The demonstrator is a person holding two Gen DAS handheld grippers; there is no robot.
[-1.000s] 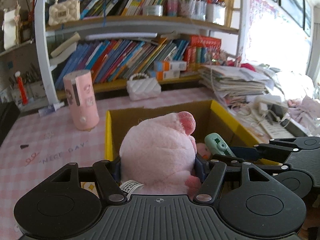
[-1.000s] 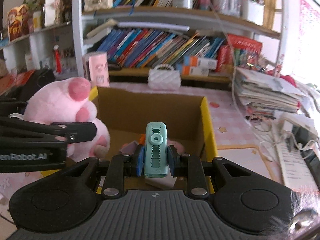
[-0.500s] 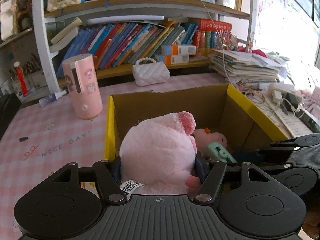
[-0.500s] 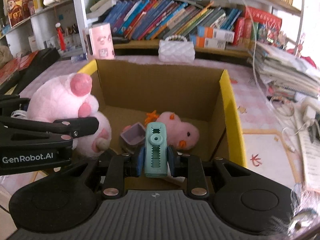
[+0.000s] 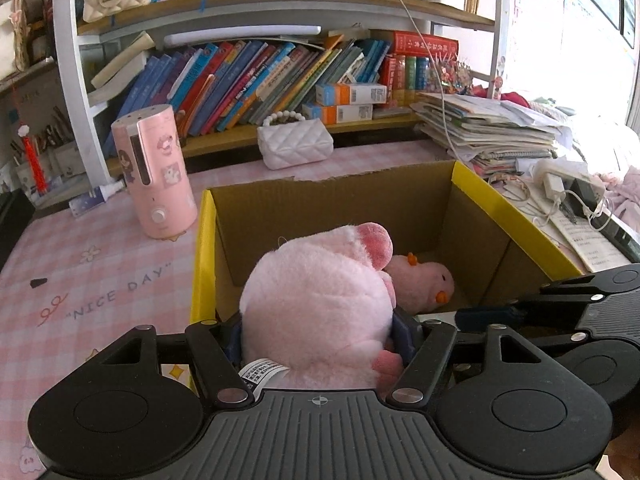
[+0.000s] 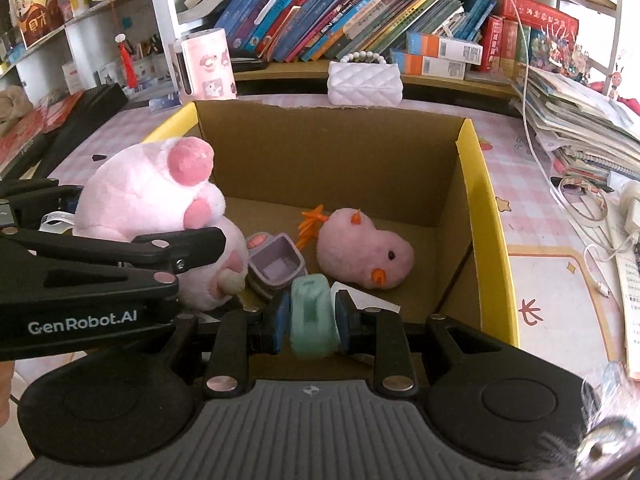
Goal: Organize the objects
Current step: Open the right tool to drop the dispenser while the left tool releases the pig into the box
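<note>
Tilting down over the cardboard box (image 6: 476, 184); left gripper (image 5: 320, 332) jaws opening around pink plush pig (image 5: 320, 300), lower centre. Right gripper (image 6: 312, 316) pinching teal toy (image 6: 312, 312), lower centre

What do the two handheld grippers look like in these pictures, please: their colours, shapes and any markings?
Both the left gripper and the right gripper are black plastic. Each has a wide ribbed base with a small crosshair mark, two round discs at the sides, and angled linkage bars with silver screws. The finger pads are dark blue. The side of the left gripper bears white lettering, "GenRobot.AI". No cables or sleeves show.
</note>
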